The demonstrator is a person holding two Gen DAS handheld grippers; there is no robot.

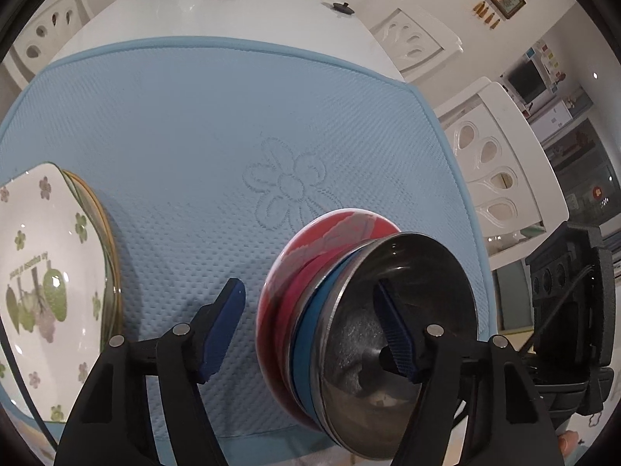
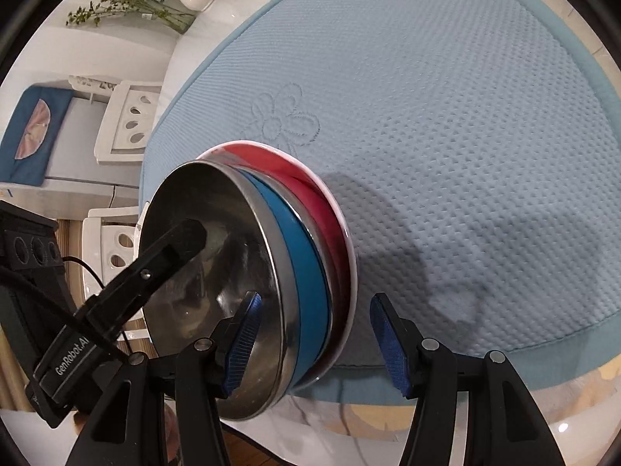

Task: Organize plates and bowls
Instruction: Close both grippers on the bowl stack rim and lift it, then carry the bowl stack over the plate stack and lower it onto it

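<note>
Left wrist view: the left gripper (image 1: 310,326) straddles the rim of the stacked bowls (image 1: 349,310) near the mat's (image 1: 194,124) front edge, fingers apart. Plates (image 1: 46,272) lie at the left edge.

Right wrist view: the right gripper (image 2: 314,343) straddles the stack's rim; whether the pads pinch it, I cannot tell.

Nested stack of 3 bowls, tipped on edge over blue mat: steel bowl (image 1: 392,310) innermost, shiny, w/ open side facing cams; blue bowl (image 1: 310,334) around it, only a rim band showing; red bowl (image 1: 310,248) outermost, white-edged, nearest the mat. Off to left, flat stack of plates (image 1: 50,272), top one white w/ green flower & fruit print, gold-rimmed ones under it.
</note>
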